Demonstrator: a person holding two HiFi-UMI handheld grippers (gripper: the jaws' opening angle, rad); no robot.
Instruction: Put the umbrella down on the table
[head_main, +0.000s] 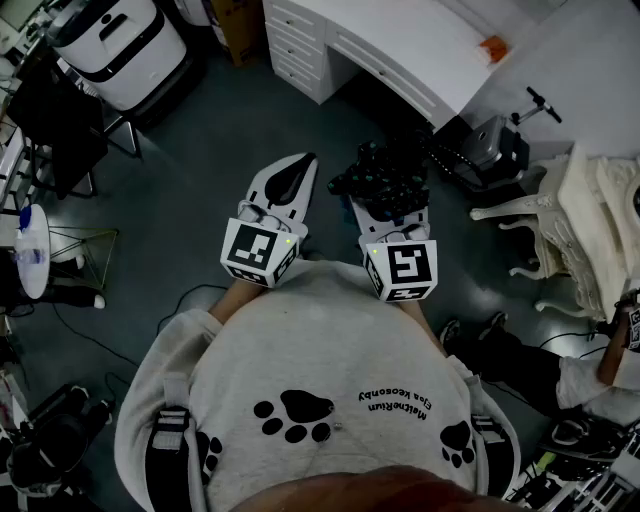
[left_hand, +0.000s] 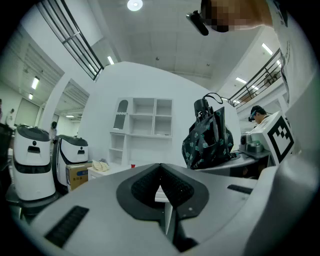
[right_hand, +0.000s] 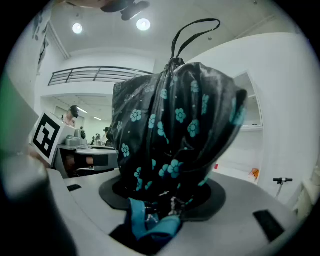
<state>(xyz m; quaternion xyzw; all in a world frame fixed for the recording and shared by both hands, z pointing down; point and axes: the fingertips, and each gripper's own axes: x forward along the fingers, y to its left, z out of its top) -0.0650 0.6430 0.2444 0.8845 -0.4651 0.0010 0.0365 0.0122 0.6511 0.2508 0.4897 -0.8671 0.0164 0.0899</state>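
You stand on a dark floor (head_main: 200, 200) in a white-walled room. The white bench (head_main: 400, 50) is at the upper middle of the head view, well apart from you. Your right gripper (right_hand: 160, 200) has its jaws spread wide but clamped on the folded floral umbrella (right_hand: 175, 130), low on the bunched fabric, so the bundle stands upright with its wrist loop on top. Your left gripper (left_hand: 162, 187), jaws pressed together and empty, sits level beside it, probably free because one grip is enough to carry the umbrella.

I see dark floor (head_main: 200, 210) under the left hand-held gripper (head_main: 297, 168), a white table (head_main: 400, 45) with drawers ahead of it, white shelving (left_hand: 145, 122) beyond, a cream chair (head_main: 585, 215) off right, and lit ceiling lamps (left_hand: 134, 5).
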